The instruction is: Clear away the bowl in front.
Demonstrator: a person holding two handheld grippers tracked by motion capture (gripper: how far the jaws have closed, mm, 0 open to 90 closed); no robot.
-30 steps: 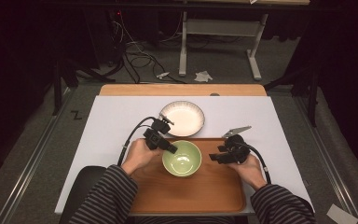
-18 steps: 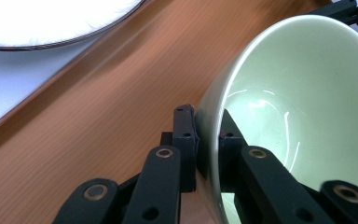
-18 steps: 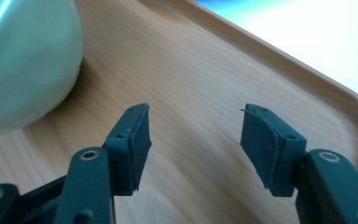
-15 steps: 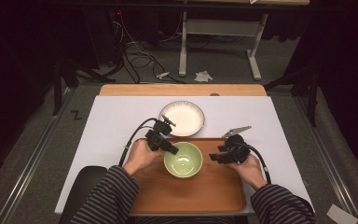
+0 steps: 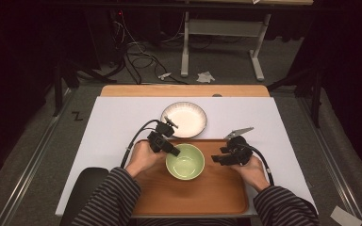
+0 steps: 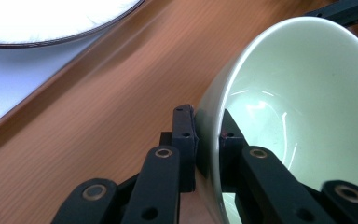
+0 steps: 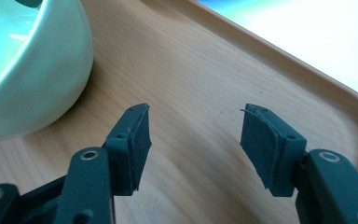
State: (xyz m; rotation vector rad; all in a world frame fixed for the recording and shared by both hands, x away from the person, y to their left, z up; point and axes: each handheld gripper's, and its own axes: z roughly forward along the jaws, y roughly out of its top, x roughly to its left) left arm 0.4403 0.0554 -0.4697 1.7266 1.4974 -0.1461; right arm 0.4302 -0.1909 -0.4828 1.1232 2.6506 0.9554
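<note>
Dark room behind, cables on the floor (image 5: 136,61) and a grey metal stand (image 5: 219,44) past the far edge. White tabletop (image 5: 113,122) carries a wooden tray (image 5: 217,193) at the near side, and a white plate (image 5: 184,119) sits just beyond the tray's far edge, empty.

Green bowl (image 5: 185,161) stands upright on the tray, roughly mid-tray toward its far side, empty inside.

Left gripper (image 5: 168,147) comes in from the bowl's left. Left gripper view: its fingers (image 6: 185,135) are clamped on the bowl (image 6: 298,107) rim, one finger on the outer wall, the other inside, both touching. Plate (image 6: 51,21) edge sits in the upper left of that view, tray (image 6: 74,116) wood beneath.

Right gripper (image 5: 217,158) sits just right of the bowl, apart from it, low over the tray. Right gripper view: fingers (image 7: 137,140) spread wide, nothing between them, bare tray (image 7: 200,88) under the gap. Bowl (image 7: 32,65) wall is at the upper left of that view, not touching the fingers.

Person's striped sleeves (image 5: 108,197) enter from the bottom, one hand on each gripper.
</note>
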